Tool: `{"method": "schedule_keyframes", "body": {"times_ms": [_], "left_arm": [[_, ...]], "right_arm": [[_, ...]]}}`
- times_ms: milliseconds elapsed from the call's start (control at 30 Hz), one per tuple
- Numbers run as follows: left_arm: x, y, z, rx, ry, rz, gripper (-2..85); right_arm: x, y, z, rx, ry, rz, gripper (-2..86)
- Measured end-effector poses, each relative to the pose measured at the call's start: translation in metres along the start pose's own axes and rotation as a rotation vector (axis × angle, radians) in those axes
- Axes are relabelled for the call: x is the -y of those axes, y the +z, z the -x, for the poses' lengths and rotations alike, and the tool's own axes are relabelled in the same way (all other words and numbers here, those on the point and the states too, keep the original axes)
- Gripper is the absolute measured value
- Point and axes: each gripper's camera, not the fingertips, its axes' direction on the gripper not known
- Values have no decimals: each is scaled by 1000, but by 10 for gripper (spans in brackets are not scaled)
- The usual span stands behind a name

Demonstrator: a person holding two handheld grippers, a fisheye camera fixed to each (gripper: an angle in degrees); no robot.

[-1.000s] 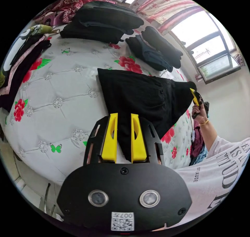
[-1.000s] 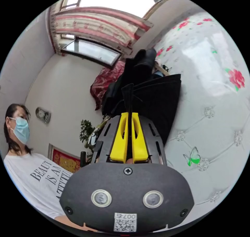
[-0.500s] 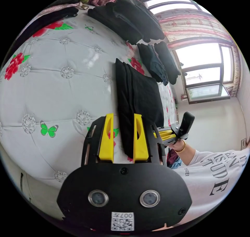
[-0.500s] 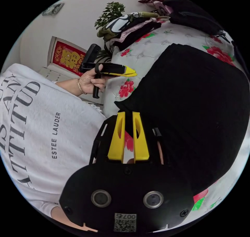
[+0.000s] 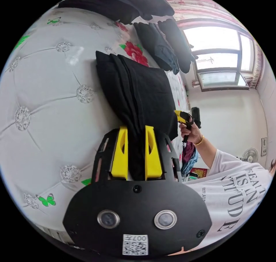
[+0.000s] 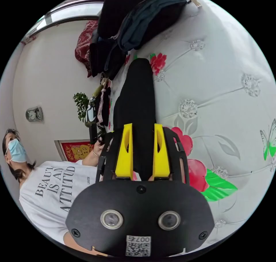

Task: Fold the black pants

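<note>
Both grippers, left (image 5: 136,129) and right (image 6: 142,128), seemingly clamp the black pants (image 5: 138,92).

A home bedroom: a floral quilted bed (image 5: 43,101), curtained window (image 5: 218,57), and wall clock (image 6: 34,114).

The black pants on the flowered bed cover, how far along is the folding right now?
Mostly done, it seems: the black pants lie as a narrow, layered bundle on the white quilted bed cover with red flowers. In hand: the left gripper has the bundle's near end between its yellow jaws, and the right gripper straddles the other end. Whether either is pressing is unclear. Left: perhaps one last fold, then setting it by the other folded dark clothes.
</note>
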Motion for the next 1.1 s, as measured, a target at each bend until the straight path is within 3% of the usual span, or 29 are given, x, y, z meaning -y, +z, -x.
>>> {"method": "schedule_keyframes", "body": {"times_ms": [200,367,700,800,900,1000,1100], "left_arm": [[11,-25,-19,-79,70,-61,38],[40,-46,-64,-106,185,-89,35],[182,-120,-261,-194,651,-382,37],[240,-111,-298,-104,577,-409,48],[290,-64,-295,100,386,-294,81],[273,-18,-269,205,340,-251,95],[209,31,-243,350,393,-205,96]], "right_arm": [[-19,-6,11,58,13,-84,55],[-9,-39,76,113,-153,-158,40],[60,-183,253,66,-603,-474,37],[102,-206,277,-1,-547,-549,41],[138,-204,261,-128,-342,-651,46],[136,-173,223,-291,-228,-685,48],[102,-104,171,-452,-223,-525,46]]}}
